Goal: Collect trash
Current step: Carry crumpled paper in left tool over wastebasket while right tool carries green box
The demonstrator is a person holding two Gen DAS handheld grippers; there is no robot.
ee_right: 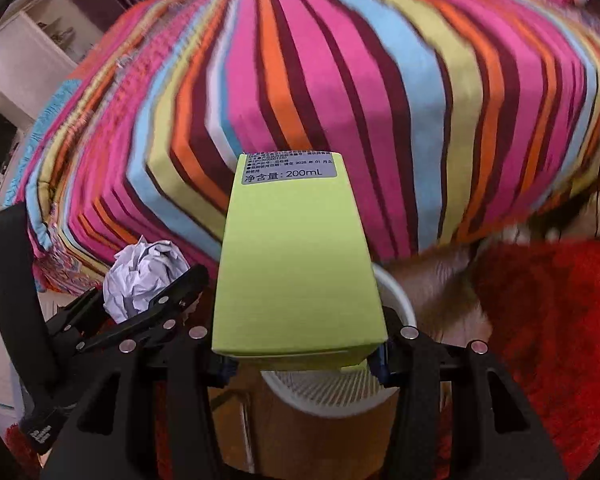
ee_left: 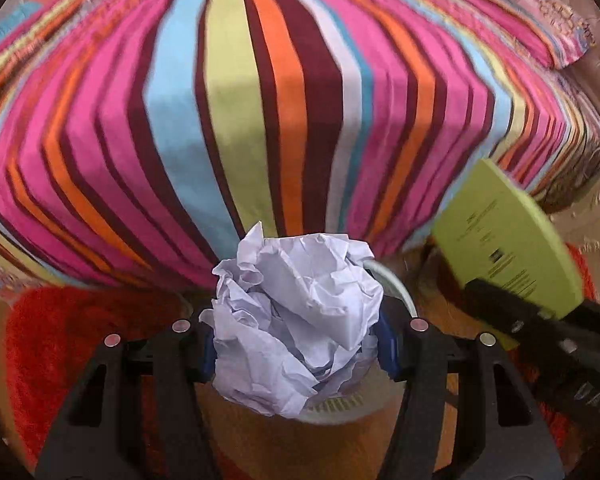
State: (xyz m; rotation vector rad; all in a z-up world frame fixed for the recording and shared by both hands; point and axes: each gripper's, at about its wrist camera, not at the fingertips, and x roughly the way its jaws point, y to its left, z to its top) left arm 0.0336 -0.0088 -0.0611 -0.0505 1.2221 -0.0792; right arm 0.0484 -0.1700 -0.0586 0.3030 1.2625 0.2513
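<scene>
A: Bedroom. Striped bedspread [ee_left: 284, 112] fills the background in both wrist views and drops over the bed's front edge to the floor. Red shag rug [ee_right: 548, 320] lies below that edge, with bare wood floor [ee_right: 452, 280] between rug and bed. White shelving [ee_right: 32, 48] sits far left in the right wrist view.

B: Where's the bin?

A: White slotted basket [ee_right: 328, 388] stands on the floor just in front of the bed's front edge. Its rim shows under both claws. Room over the opening is tight: both claws crowd in side by side, bedspread close behind, rug on either side.

B: Left claw?

A: Left claw [ee_left: 296, 344] is pinching the crumpled paper ball [ee_left: 296, 320] between its blue pads. The ball bulges well past the fingers. It is held over the basket rim [ee_left: 396, 284] and is in the air, not in the basket. From the right wrist the same paper ball [ee_right: 144, 276] shows left of the box.

B: Right?

A: Right claw [ee_right: 300, 354] is clamped on the near end of the lime-green box [ee_right: 296, 272], long axis pointing forward toward the bed. Label at the far end reads 200mL. The box hangs above the basket. In the left wrist view the box [ee_left: 504, 248] tilts up and left from the right claw [ee_left: 540, 312], near the bed's front right corner.
</scene>
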